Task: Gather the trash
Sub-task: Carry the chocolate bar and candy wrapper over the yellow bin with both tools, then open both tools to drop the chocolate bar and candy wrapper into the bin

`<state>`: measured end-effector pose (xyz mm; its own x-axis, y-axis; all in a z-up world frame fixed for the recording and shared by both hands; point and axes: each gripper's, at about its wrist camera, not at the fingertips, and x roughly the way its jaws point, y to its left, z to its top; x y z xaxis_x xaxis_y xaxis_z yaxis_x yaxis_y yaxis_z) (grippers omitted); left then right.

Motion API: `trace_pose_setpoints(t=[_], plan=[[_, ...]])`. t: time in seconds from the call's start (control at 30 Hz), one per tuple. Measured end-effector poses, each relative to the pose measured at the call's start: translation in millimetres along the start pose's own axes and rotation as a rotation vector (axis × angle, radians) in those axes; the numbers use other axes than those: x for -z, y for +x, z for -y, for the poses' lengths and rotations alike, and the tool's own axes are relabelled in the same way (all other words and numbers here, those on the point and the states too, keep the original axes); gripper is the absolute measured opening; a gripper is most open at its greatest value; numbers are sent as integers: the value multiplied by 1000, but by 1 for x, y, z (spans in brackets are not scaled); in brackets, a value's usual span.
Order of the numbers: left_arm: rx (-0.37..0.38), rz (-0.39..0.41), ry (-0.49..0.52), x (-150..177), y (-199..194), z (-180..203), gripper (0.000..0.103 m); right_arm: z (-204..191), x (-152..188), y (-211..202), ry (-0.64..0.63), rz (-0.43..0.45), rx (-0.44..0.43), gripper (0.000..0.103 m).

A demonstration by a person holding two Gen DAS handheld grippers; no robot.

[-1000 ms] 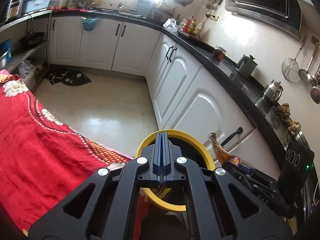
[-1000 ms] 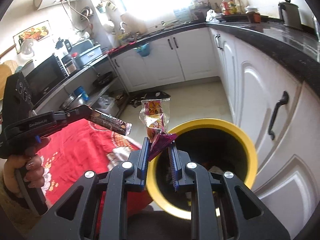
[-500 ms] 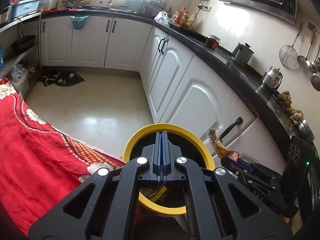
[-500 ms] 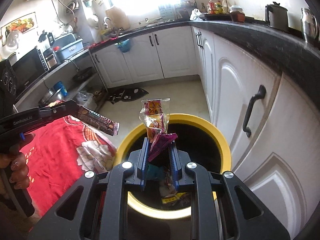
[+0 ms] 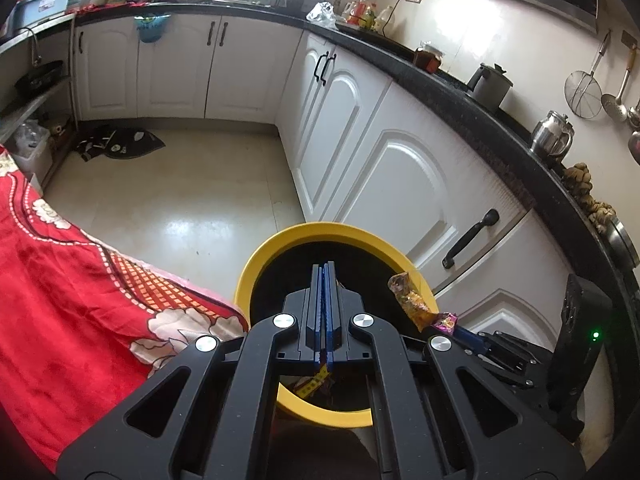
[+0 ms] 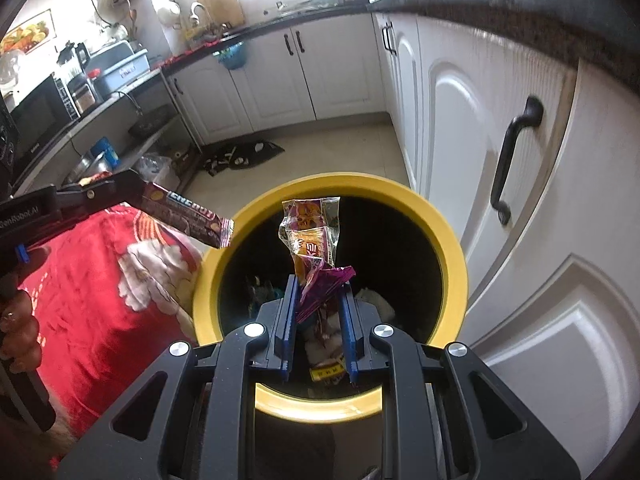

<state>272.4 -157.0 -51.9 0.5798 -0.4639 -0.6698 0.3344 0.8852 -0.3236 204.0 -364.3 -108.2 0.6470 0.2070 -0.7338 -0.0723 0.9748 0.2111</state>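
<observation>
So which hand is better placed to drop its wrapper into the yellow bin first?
Right, probably: the right gripper holds its crumpled wrapper over the bin mouth, while the left gripper's brown bar wrapper only reaches the rim.

1. A round bin [image 6: 452,256] with a thick yellow rim and black inside stands open on the kitchen floor, close to white cupboard doors and touching a red floral cloth. Scraps of rubbish lie at its bottom.
2. A crumpled clear, orange and purple snack wrapper [image 6: 314,240] stands upright above the bin's opening, pinched at its lower end.
3. A dark brown bar wrapper [image 6: 188,220] juts out level beside the bin's rim, held at one end.
</observation>
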Motion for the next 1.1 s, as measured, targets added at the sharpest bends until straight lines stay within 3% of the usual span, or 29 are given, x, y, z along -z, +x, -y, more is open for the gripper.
trace_pose_setpoints(t=[0.8, 0.9, 0.93, 1.03, 1.1], plan=[[-11, -78, -12, 13, 29, -7, 0, 5, 6, 20, 25, -59, 11, 21], [-7, -80, -21, 14, 30, -9, 0, 5, 7, 20, 25, -58, 18, 29], [-12, -78, -23, 14, 30, -9, 1, 5, 6, 20, 27, -56, 20, 30], [-24, -96, -30, 16, 32, -12, 23, 5, 5, 18, 29, -50, 28, 34], [-32, -103, -32, 17, 31, -13, 24, 6, 5, 17, 30, -46, 31, 34]])
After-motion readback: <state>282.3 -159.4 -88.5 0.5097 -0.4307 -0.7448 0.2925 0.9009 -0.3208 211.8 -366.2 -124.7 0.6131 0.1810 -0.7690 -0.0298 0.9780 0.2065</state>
